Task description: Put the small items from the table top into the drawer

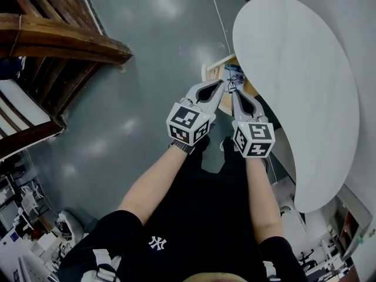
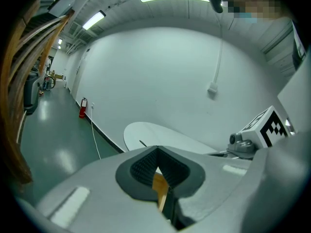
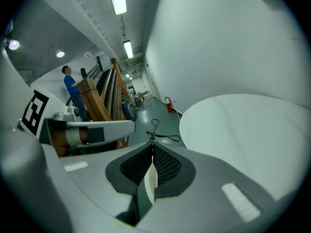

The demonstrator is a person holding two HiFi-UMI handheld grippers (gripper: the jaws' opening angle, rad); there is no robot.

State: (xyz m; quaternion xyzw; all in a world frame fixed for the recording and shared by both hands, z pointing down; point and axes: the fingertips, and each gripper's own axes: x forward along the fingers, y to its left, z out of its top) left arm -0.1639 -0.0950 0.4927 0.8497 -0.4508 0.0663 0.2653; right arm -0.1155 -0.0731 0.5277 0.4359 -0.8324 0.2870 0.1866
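In the head view both grippers are held side by side over the open wooden drawer (image 1: 218, 62), which sticks out from under the white oval table (image 1: 294, 69). My left gripper (image 1: 220, 84) is shut with nothing between its pads (image 2: 146, 166); tan wood shows through the gap behind its tips. My right gripper (image 1: 233, 90) is shut on a small thin item. A black cord loop (image 3: 155, 130) sticks out past its tips, and a white ribbed strip (image 3: 150, 178) shows between its pads. Blue and white things (image 1: 234, 74) lie in the drawer.
Dark wooden chairs (image 1: 53, 40) stand on the grey floor at the left. The table top (image 3: 243, 130) shows nothing on it. A person in blue (image 3: 70, 89) stands far off beside wooden frames. A red fire extinguisher (image 2: 81, 108) stands by the far wall.
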